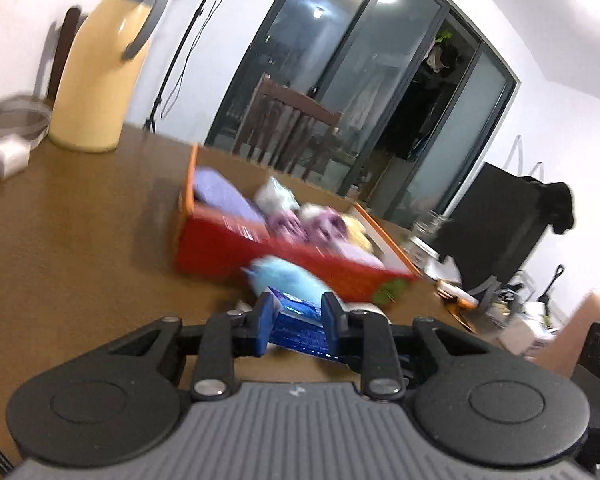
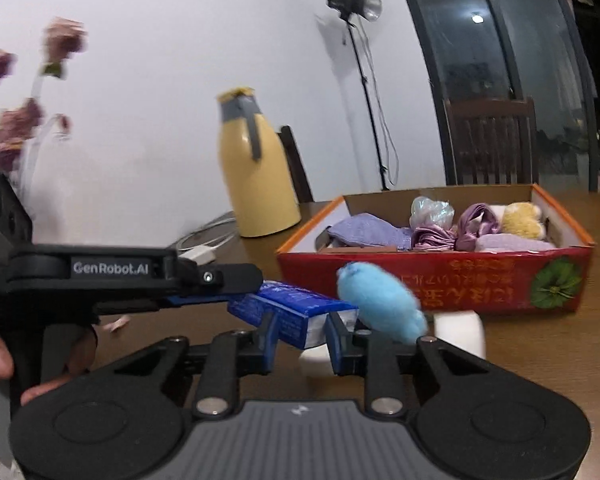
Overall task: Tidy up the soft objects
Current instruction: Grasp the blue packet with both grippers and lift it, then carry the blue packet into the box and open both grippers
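A blue tissue pack [image 1: 296, 326] sits between the fingers of my left gripper [image 1: 298, 318], which is shut on it. My right gripper [image 2: 303, 338] is shut on the same pack [image 2: 296, 312] at its white end. The left gripper [image 2: 224, 290] reaches in from the left and clamps the pack's far end. A fluffy light blue ball [image 2: 380, 304] shows blurred just past the pack, in front of the red cardboard box [image 2: 460, 280]. In the left wrist view the ball [image 1: 286, 280] is also before the box [image 1: 220, 248]. The box holds purple cloths, a plastic-wrapped item and a yellow plush.
A yellow thermos jug [image 2: 256, 176] stands on the brown table [image 1: 80, 240] by the wall, with a white charger [image 1: 4, 156] and cable beside it. A white object [image 2: 460, 328] lies near the box. A wooden chair [image 1: 292, 120], a lamp stand and pink flowers [image 2: 16, 128] surround the table.
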Tool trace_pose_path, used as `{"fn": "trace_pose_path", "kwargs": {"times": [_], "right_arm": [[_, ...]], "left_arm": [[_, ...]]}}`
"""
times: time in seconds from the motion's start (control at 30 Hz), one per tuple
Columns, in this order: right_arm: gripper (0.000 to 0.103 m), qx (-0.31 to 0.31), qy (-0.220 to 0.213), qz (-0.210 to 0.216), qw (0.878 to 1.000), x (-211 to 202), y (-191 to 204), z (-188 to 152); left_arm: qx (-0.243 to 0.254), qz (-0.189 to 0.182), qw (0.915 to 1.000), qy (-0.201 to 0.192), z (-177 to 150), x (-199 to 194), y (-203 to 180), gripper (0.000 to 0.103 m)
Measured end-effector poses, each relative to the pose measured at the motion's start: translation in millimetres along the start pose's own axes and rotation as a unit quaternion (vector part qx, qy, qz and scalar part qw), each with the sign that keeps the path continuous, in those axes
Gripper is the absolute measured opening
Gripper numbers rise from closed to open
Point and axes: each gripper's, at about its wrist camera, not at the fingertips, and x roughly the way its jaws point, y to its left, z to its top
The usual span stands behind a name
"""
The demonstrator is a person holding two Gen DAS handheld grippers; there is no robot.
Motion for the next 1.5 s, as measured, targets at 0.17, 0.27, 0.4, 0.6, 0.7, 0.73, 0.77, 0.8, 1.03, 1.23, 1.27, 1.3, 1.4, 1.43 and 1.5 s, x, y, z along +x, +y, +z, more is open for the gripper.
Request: {"fn": "trace_pose_path", "kwargs": {"times": [0.17, 0.27, 0.4, 0.6, 0.7, 0.73, 0.77, 0.8, 1.03, 1.23, 1.27, 1.3, 1.4, 1.43, 1.5], "right_arm": [[0.03, -0.021, 0.049, -0.018, 0.998, -48.1, 1.9, -41.7], [0.035, -0.011, 0.055, -0.038, 0.998, -67.7, -1.8, -61.4], [0.039, -0.012, 0.059, -0.027, 0.998, -93.0, -2.9, -72.7], [0.039, 0.039, 0.038, -0.026, 0.998, -110.2, -16.7, -74.6], [0.04, 0.066, 0.043, -0.034, 0.996, -99.7, -27.2, -75.0], [0.04, 0.072, 0.049, -0.039, 0.995, -96.2, -28.7, -75.8], [0.04, 0.073, 0.052, -0.04, 0.995, -94.2, -28.8, -77.0], [0.04, 0.071, 0.055, -0.039, 0.995, -92.9, -28.1, -78.2], [0.028, 0.039, 0.067, -0.039, 0.996, -83.6, -20.3, -87.1], [0.029, 0.072, 0.07, -0.033, 0.994, -89.1, -25.6, -90.1], [0.03, 0.071, 0.071, -0.038, 0.994, -90.3, -24.5, -90.6], [0.034, 0.074, 0.07, -0.043, 0.994, -90.6, -24.4, -91.4], [0.041, 0.086, 0.069, -0.033, 0.993, -88.8, -33.7, -92.8], [0.041, 0.091, 0.072, -0.023, 0.993, -87.9, -36.4, -91.4], [0.029, 0.121, 0.074, -0.002, 0.99, -84.6, -43.4, -89.4]], "left_arm": [[-0.01, -0.012, 0.9992, 0.038, -68.9, -17.3, -26.6, 0.027], [0.0, -0.014, 0.998, 0.061, -94.3, -18.8, -40.7, 0.028], [0.0, -0.028, 0.9965, 0.078, -107.1, -30.4, -46.6, 0.028], [-0.012, -0.017, 0.9978, 0.063, -105.4, -39.2, -42.1, 0.042], [-0.012, 0.0, 0.9975, 0.069, -101.2, -27.0, -39.1, 0.042], [-0.01, -0.003, 0.9973, 0.072, -101.6, -24.9, -39.2, 0.042], [-0.008, -0.009, 0.9969, 0.077, -102.4, -22.9, -39.9, 0.042], [-0.006, -0.013, 0.9965, 0.082, -103.9, -21.7, -41.0, 0.041], [-0.007, -0.015, 0.9961, 0.087, -117.7, -15.3, -39.5, 0.026], [-0.001, -0.015, 0.9953, 0.096, -117.0, -16.7, -43.5, 0.026], [0.001, -0.014, 0.9956, 0.093, -118.3, -17.3, -44.3, 0.026], [0.005, -0.011, 0.996, 0.088, -120.0, -18.3, -45.1, 0.026], [0.003, -0.012, 0.9969, 0.077, -122.1, -18.4, -45.7, 0.024], [-0.003, -0.015, 0.9971, 0.075, -122.2, -18.7, -44.1, 0.023], [-0.015, -0.013, 0.9976, 0.066, -120.3, -16.6, -42.7, 0.023]]}}
